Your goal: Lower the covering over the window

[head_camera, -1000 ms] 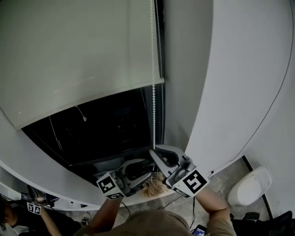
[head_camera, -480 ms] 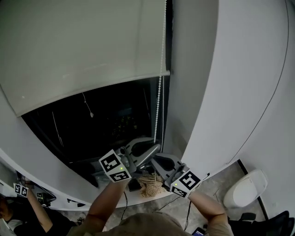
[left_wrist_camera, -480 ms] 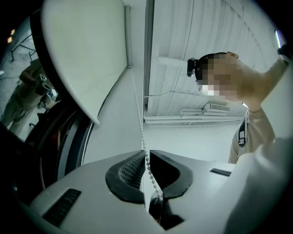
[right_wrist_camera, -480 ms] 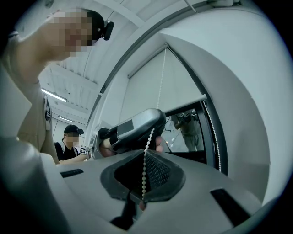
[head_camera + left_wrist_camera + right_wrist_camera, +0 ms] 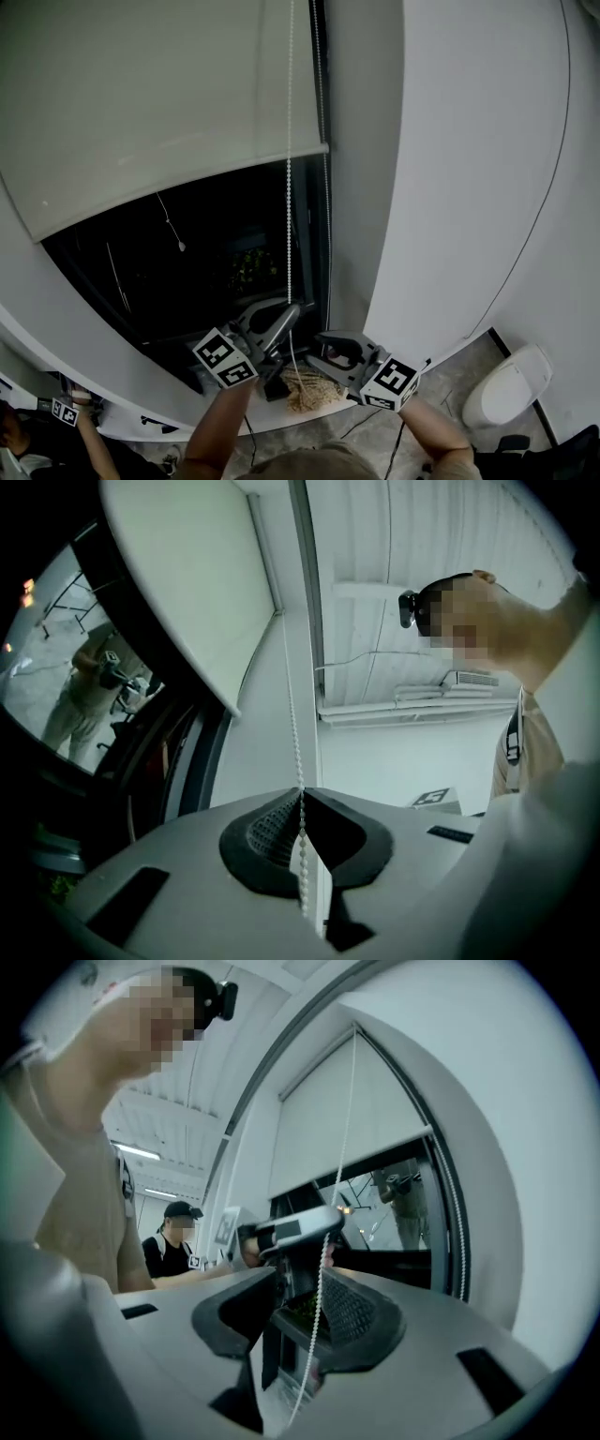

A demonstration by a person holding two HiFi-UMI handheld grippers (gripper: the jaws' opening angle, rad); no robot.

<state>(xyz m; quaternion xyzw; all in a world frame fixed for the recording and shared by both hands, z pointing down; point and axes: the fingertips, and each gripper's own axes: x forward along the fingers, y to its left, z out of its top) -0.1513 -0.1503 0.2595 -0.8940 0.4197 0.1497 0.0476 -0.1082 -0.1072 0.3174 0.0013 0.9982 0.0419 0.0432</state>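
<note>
Mid hand-over-hand: our right gripper (image 5: 323, 348) just sprang its jaws open, with the white beaded pull chain (image 5: 289, 187) loose between them, and our left gripper (image 5: 290, 316) beyond it just clamped onto it. Further off, the pale fabric roller blind (image 5: 141, 112) sits roughly half down, so next we'd haul left downward, then regrab higher.

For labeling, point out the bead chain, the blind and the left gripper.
bead chain (image 5: 289, 216): head view, stretch below the blind.
blind (image 5: 141, 103): head view, fabric middle.
left gripper (image 5: 292, 312): head view, closed jaw tips.
</note>
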